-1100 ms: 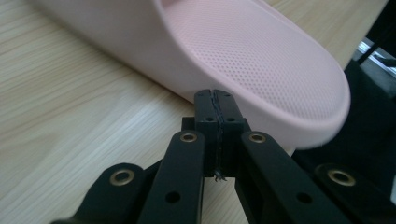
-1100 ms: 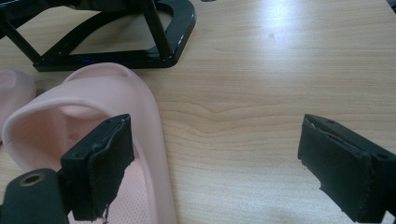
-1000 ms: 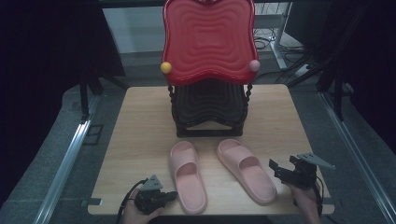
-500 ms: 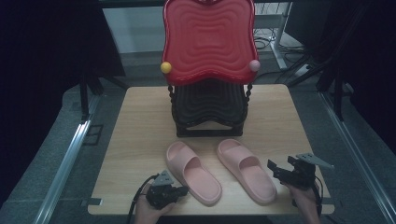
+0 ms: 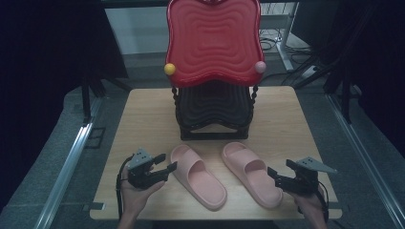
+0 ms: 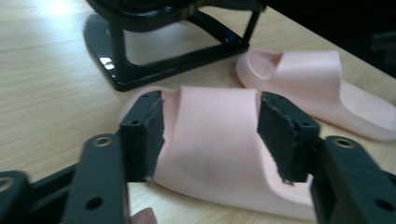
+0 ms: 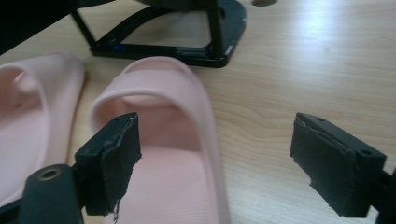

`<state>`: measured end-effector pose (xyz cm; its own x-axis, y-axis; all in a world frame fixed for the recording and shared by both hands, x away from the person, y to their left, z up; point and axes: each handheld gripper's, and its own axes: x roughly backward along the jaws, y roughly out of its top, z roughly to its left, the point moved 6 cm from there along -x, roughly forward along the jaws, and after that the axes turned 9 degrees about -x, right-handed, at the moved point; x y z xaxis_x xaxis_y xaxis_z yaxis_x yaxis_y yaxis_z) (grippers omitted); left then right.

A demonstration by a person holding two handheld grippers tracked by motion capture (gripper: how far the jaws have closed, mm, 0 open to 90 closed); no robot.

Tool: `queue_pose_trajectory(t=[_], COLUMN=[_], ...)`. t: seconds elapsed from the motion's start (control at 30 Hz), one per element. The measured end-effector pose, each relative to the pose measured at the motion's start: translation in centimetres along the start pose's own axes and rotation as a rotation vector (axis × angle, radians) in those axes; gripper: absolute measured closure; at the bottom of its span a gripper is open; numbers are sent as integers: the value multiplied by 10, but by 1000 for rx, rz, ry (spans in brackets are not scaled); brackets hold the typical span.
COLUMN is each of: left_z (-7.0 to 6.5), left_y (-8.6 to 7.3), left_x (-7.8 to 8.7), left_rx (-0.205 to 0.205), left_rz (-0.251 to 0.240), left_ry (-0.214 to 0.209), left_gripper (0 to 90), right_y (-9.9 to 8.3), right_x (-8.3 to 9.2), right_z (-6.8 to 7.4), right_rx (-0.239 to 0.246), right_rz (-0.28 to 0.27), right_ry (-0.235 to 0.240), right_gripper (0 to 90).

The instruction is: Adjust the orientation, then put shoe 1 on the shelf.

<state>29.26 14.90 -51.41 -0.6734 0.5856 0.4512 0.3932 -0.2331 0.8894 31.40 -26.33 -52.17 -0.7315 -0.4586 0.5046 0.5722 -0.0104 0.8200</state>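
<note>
Two pink slippers lie side by side near the table's front edge, toes toward the rack. My left gripper (image 5: 166,162) hovers just left of the left slipper (image 5: 198,176). Its jaws have just been opening and stand open, apart from the slipper. In the left gripper view that slipper's strap (image 6: 219,140) shows beyond the gap of my left gripper (image 6: 210,135). My right gripper (image 5: 281,168) stands open to the right of the right slipper (image 5: 253,179). Its jaws have just been closing a little. In the right gripper view my right gripper (image 7: 215,163) has the slipper's side (image 7: 173,154) in its gap, untouched.
A black rack (image 5: 212,117) with a red wavy top (image 5: 212,43) stands mid-table behind the slippers; its base (image 6: 154,70) (image 7: 196,51) is close to their toes. Bare wooden table (image 5: 143,124) lies left and right of the rack. Metal rails run along both sides.
The left slipper has swung so that its heel points right and toward the front. My left gripper has let go of it, opened, and lifted away to the left. The right gripper has stayed put.
</note>
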Motion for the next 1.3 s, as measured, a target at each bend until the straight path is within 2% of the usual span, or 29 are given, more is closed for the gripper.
queue_pose_trajectory(t=[0.07,0.13,0.2,0.33,0.4,0.5,0.57,0.6,0.7,0.73,0.77,0.8,0.83,0.9,0.97,1.0,1.03,1.3], left_z=[3,5,6,6,6,9,11,11,14,15,14,14,14,14,14,14,14,13], left_y=[-2,-7,-10,-13,-14,-15,-16,-17,-18,-18,-17,-17,-17,-18,-18,-19,-19,-21], left_x=[1,2,1,0,1,3,5,5,7,8,8,9,9,8,8,8,7,6], left_rx=[8,20,30,30,31,38,47,55,69,70,72,71,69,70,71,72,74,74], left_rz=[4,-1,0,9,8,4,2,0,-1,-4,-5,-4,-3,-4,1,2,2,7], left_ry=[11,19,13,-4,-11,-13,-14,-16,-15,-15,-16,-16,-17,-19,-19,-20,-22,-28], left_gripper=[371,355,336,308,302,298,294,294,290,288,288,287,287,286,286,286,286,284], right_y=[0,1,2,4,3,-1,-6,-6,-13,-18,-18,-22,-22,-24,-28,-28,-29,-26], right_x=[2,5,9,15,16,11,4,4,-6,-15,-15,-26,-26,-37,-54,-54,-64,-87], right_z=[6,11,20,43,53,67,82,82,99,110,110,120,120,131,143,143,148,164], right_rx=[29,64,99,145,148,171,176,176,190,204,204,233,233,236,250,250,242,246], right_rz=[8,3,-4,-8,1,27,41,41,65,82,82,102,102,120,146,146,163,179], right_ry=[10,-3,4,62,104,134,174,174,204,219,219,217,217,227,237,237,239,221], right_gripper=[187,211,240,299,339,382,423,423,450,471,471,487,487,506,519,519,528,562])
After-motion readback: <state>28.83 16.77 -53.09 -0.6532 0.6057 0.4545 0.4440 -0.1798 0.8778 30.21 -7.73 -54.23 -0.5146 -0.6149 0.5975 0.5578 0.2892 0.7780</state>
